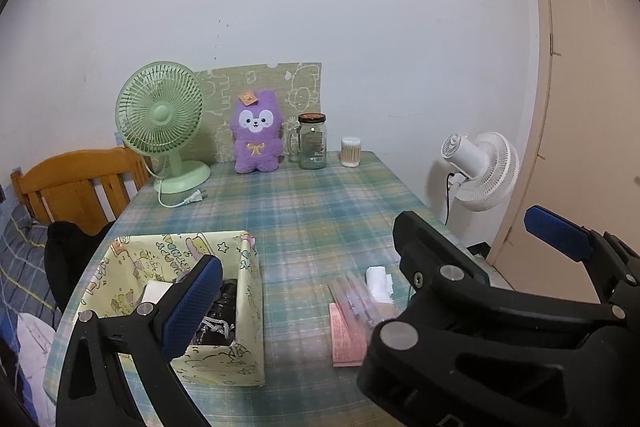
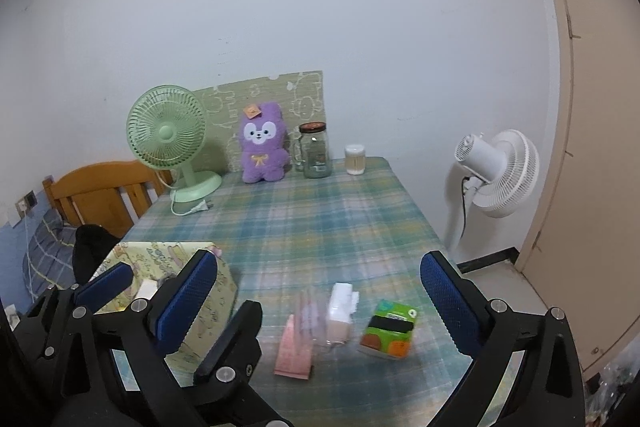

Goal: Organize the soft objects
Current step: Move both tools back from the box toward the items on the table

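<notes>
**Both tools released above the plaid bench, soft items ahead**

The right tool [image 2: 328,307] stands with its jaws spread wide, nothing between the blue pads [image 2: 450,301]. Between and just ahead of its fingers, on the bench [image 2: 320,219], lie a pink paper packet [image 2: 294,355], a clear blurred pouch [image 2: 316,319] against it, a white-and-tan bundle [image 2: 340,311] and, toward the right finger, a green and black pack [image 2: 390,329].

The left tool [image 1: 316,275] is likewise released, gripping nothing. Its left pad [image 1: 192,305] hangs over the patterned fabric box [image 1: 248,311], which holds dark crumpled items [image 1: 222,319] and a white piece [image 1: 154,291]. Its right finger [image 1: 432,255] partly hides the same pink packet [image 1: 346,341] and white bundle [image 1: 378,281].

Far ahead of both tools, along the wall, stand a green desk fan [image 2: 170,143], a purple plush toy [image 2: 264,145] leaning on a patterned board [image 2: 296,95], a glass jar [image 2: 316,151] and a cotton-swab tub [image 2: 355,159]. Beyond the right tool's right finger, off the bench, a white floor fan [image 2: 498,173] stands near a door [image 2: 592,147]. To the left of the left tool, a wooden headboard [image 1: 76,187] and a bed [image 1: 20,267] are visible.
</notes>
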